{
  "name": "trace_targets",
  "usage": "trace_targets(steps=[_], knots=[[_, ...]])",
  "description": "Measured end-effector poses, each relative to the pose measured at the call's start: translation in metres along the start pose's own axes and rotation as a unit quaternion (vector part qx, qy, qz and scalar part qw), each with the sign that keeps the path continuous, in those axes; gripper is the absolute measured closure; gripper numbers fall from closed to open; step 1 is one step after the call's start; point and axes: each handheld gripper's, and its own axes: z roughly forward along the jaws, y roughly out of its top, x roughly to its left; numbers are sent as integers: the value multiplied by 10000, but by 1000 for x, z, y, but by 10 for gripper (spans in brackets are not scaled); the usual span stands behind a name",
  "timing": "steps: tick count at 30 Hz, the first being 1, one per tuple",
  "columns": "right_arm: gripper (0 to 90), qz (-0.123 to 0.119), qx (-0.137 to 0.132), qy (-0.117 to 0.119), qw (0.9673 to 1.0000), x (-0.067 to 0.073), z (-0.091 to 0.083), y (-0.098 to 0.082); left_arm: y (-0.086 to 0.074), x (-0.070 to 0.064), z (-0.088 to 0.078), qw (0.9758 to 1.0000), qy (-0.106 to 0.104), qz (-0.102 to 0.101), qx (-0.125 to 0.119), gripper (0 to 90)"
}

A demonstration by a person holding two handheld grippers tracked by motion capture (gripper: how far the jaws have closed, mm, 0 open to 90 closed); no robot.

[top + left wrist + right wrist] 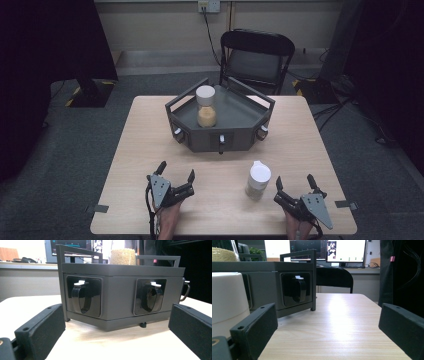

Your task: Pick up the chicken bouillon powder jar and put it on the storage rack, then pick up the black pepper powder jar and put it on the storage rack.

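A grey hexagonal stand with railings sits at the table's far middle. On its top stands a clear jar with a white lid and tan grain inside; the grain shows over the stand's edge. A second jar with a white lid stands on the table at front right, and its white side looms close at the left. My left gripper rests open on the table at front left, facing the stand. My right gripper rests open just right of the front jar, nothing between its jaws.
Black handles with white clips sit in recesses on the stand's side faces. A black folding chair stands behind the table. Monitors glow on a desk beyond. Cables lie on the floor at right.
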Motion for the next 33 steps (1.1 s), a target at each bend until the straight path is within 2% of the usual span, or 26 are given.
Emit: trace_targets(steps=[7, 10, 13, 16, 18, 21, 33], knots=[[10, -1, -1, -10, 10000, 0, 0, 0, -7, -2, -2, 9999, 103, 57, 119, 1], [10, -2, 0, -9, 10000, 0, 0, 0, -12, -6, -3, 9997, 133, 192, -9, 1], [10, -4, -1, -8, 10000, 0, 0, 0, -12, -4, -3, 9998, 126, 135, -7, 1], [10, -2, 0, -9, 10000, 0, 0, 0, -12, -5, -4, 9997, 121, 196, -30, 2], [10, 0, -1, -9, 10000, 0, 0, 0, -12, -5, -3, 9998, 137, 148, -16, 1], [10, -3, 0, -9, 10000, 0, 0, 0, -12, -6, -4, 9997, 132, 193, -28, 1], [0, -8, -16, 60, 10000, -2, 0, -1, -13, -6, -4, 9997, 158, 161, -33, 1]])
